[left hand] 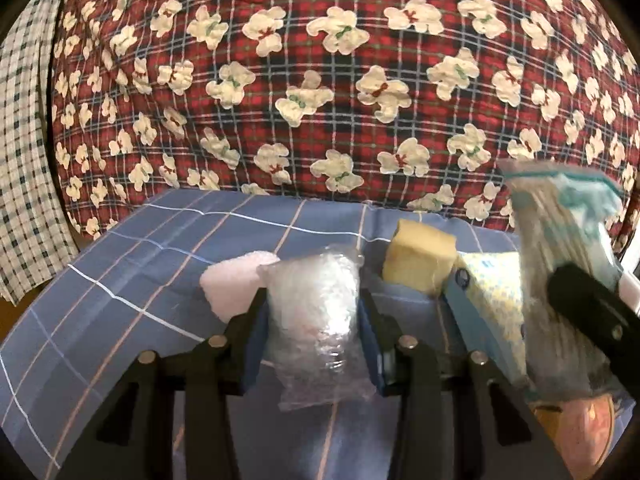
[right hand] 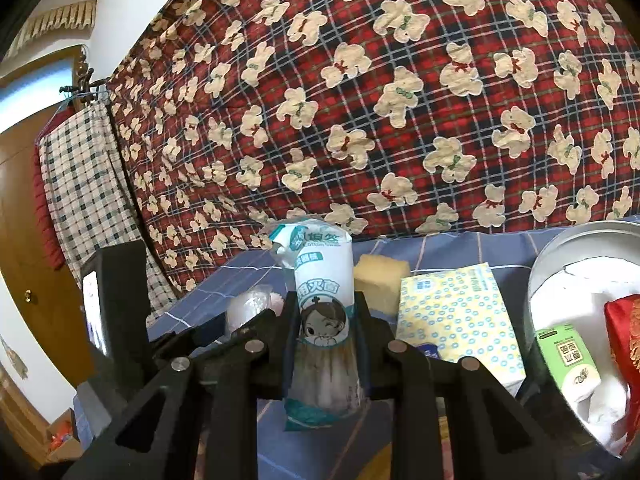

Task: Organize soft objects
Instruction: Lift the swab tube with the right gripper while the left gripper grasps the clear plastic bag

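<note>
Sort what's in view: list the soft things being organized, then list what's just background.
Job: clear plastic bag, cotton swab pack, yellow sponge, tissue pack, pink foam, metal basin.

Background: bear-print quilt, checked cloth, wooden door.

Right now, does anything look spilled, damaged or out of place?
Nothing stands out. The left gripper holds a clear plastic packet, the right gripper a cotton swab pack; sponge and tissue pack look intact.

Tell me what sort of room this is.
Probably a bedroom at home: a bear-print quilt hangs behind a blue checked sheet, with a wooden door and a checked cloth hung beside it.
</note>
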A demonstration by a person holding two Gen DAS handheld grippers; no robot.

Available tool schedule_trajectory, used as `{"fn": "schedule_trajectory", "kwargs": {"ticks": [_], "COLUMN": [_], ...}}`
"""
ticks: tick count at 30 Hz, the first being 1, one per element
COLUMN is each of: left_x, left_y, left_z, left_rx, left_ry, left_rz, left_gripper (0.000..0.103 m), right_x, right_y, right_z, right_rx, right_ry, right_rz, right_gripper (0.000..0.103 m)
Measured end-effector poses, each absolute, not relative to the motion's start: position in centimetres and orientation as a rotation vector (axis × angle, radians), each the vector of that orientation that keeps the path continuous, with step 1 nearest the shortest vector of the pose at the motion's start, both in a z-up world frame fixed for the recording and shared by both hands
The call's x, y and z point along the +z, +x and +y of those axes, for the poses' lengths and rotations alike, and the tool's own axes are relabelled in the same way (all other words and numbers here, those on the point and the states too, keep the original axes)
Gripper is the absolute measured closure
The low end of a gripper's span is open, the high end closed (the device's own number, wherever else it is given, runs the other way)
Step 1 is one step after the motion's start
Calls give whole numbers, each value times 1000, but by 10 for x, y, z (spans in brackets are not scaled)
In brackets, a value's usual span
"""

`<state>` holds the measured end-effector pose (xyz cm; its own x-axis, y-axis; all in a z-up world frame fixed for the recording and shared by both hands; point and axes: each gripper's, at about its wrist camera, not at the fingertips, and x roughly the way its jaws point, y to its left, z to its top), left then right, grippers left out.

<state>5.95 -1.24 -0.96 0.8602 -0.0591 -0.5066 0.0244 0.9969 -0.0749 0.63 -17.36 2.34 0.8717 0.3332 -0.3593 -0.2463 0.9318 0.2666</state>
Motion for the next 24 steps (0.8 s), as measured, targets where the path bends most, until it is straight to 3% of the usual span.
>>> {"fn": "schedule_trajectory", "kwargs": {"ticks": [24], "left_x": [1], "left_y": [19], "left_z": [-19], "left_rx": [-33], "left_ry": [-18], "left_rz": [401], "left_gripper": [61], "right_x": [20], "right_y": [-28], "right_z": [-174], "right_rx": [226], "right_ry": [152], "right_rz": [347], "right_gripper": [76]}}
